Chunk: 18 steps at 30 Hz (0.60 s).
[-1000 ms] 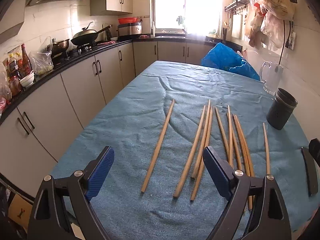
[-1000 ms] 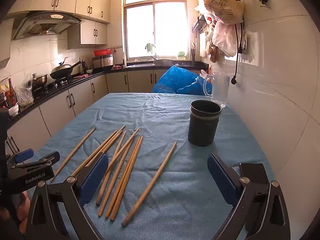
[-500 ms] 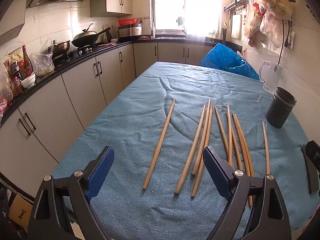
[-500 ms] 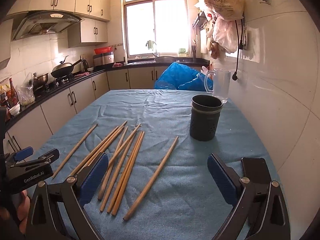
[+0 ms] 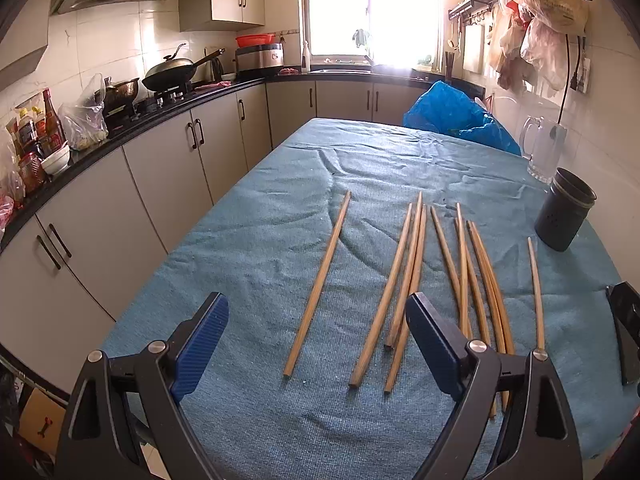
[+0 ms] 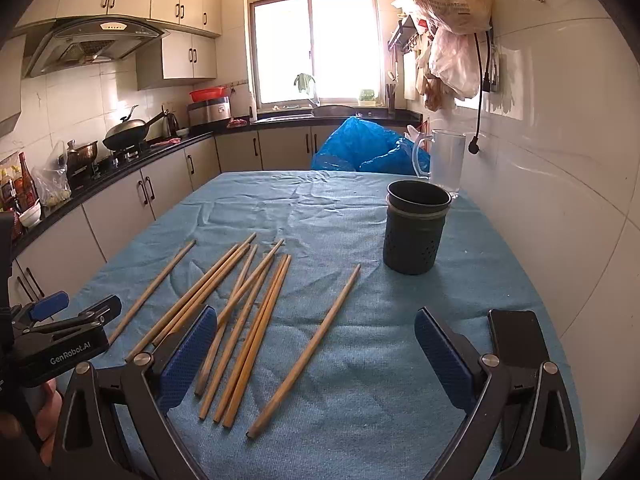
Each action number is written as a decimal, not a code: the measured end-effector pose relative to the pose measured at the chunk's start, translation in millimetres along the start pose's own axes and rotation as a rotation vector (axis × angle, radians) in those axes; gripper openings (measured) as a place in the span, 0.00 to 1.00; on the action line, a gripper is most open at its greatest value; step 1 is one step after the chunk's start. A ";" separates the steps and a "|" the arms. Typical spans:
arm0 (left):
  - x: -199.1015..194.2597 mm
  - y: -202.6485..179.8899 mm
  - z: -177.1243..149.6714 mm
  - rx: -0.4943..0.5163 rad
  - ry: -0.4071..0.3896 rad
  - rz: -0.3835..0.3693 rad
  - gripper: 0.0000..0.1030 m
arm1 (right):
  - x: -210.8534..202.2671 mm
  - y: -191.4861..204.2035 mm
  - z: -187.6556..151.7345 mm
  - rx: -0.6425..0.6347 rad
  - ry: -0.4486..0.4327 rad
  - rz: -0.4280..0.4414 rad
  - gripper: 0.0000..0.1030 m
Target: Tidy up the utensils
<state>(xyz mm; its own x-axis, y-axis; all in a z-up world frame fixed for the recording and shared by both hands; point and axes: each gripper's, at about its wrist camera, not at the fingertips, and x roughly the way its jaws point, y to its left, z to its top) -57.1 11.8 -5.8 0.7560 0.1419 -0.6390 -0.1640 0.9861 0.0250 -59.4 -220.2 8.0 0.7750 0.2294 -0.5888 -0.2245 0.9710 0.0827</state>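
Note:
Several wooden chopsticks point(image 5: 412, 276) lie loosely side by side on the blue cloth of the table point(image 5: 260, 248); they also show in the right wrist view point(image 6: 244, 308). One lies apart on the left point(image 5: 320, 280) and one apart on the right point(image 6: 308, 348). A dark perforated utensil holder point(image 6: 414, 232) stands upright and empty at the right, also in the left wrist view point(image 5: 564, 210). My left gripper point(image 5: 316, 340) is open above the near ends of the left chopsticks. My right gripper point(image 6: 316, 352) is open over the right chopsticks' near ends.
A clear glass mug point(image 6: 444, 160) and a blue plastic bag point(image 6: 360, 148) sit at the table's far right. A black phone point(image 6: 516, 332) lies by the right edge. The tiled wall runs along the right. Kitchen counter and cabinets point(image 5: 160, 160) run along the left.
Both grippers have drifted slightly: the left view has edged forward over the chopsticks, the right view has lowered and pulled back a little. Both stay open and nothing on the table has moved.

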 end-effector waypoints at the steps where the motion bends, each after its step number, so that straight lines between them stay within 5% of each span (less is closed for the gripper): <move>1: 0.2 0.1 0.0 0.000 0.000 0.000 0.87 | 0.1 -0.4 -0.1 0.000 -0.001 0.001 0.98; 18: 3.5 -1.3 -2.2 0.002 0.008 0.001 0.87 | 6.2 -2.1 -2.3 0.011 0.023 0.023 0.98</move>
<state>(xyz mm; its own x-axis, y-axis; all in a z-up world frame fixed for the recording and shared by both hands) -55.6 10.8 -9.7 0.7507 0.1427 -0.6450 -0.1635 0.9861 0.0278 -55.5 -221.0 2.3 0.7559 0.2498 -0.6051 -0.2352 0.9662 0.1052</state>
